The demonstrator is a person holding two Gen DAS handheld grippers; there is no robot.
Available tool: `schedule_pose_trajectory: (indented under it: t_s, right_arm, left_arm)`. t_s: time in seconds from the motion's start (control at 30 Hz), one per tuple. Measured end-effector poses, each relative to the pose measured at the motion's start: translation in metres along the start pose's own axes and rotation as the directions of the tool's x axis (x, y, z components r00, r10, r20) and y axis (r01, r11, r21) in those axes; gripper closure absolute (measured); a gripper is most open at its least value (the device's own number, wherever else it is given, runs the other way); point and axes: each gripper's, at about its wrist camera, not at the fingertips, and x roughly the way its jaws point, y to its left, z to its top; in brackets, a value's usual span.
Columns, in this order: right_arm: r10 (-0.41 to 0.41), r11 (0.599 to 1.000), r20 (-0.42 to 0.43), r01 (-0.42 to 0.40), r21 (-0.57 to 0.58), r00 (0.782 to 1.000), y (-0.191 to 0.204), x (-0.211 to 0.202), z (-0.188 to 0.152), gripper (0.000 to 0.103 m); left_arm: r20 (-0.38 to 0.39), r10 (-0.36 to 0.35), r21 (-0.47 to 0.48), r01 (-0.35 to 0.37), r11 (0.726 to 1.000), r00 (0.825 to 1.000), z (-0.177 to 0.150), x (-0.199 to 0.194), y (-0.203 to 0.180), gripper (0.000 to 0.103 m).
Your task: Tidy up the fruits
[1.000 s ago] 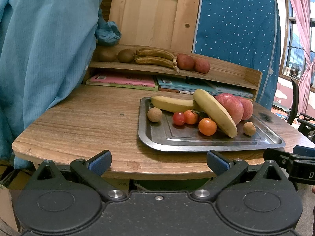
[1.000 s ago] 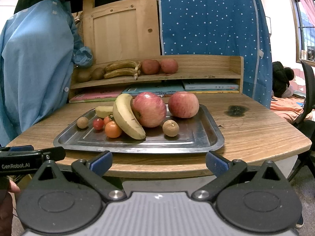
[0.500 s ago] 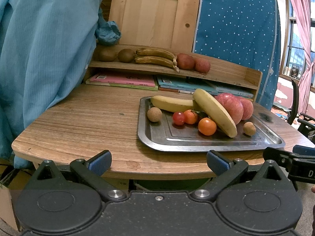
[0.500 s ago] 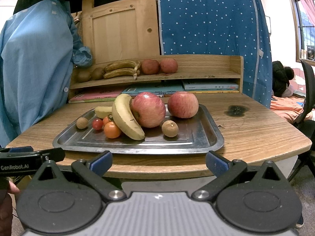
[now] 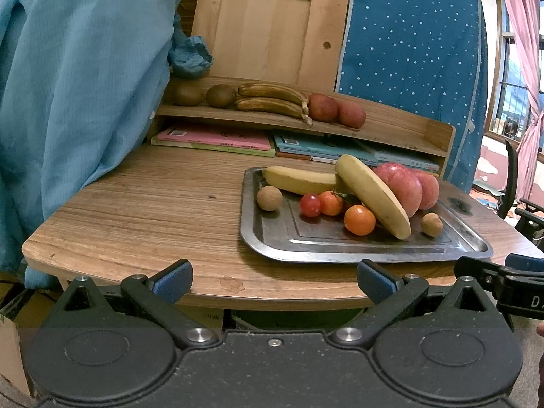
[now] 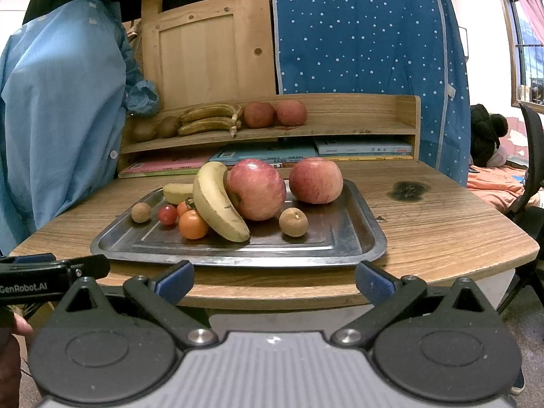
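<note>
Steel tray [image 6: 360, 238] sat on the wooden table [image 6: 442, 234] before you, holding two bananas, two red apples, small oranges, a cherry tomato and two brown longans. Your left gripper [image 5: 273, 280] and right gripper [image 6: 273, 280] both hung short of the table edge, fingers spread wide and grasping nothing. Nearest your right was a yellow banana [image 6: 217, 204] leaning on an apple [image 6: 256, 188]. It looked soft and easily bruised, so its firm middle seemed the best hold.
</note>
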Motion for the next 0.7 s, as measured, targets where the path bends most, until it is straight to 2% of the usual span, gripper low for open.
schedule_pose_trajectory:
  t_s: [0.7]
  right_arm:
    - [0.003, 1.0, -0.006, -0.003, 0.004, 1.0, -0.0042, 0.0017, 0.0005, 0.0]
  left_arm:
    - [-0.008, 0.008, -0.01, -0.008, 1.0, 1.0, 0.0002, 0.0014, -0.0006, 0.001]
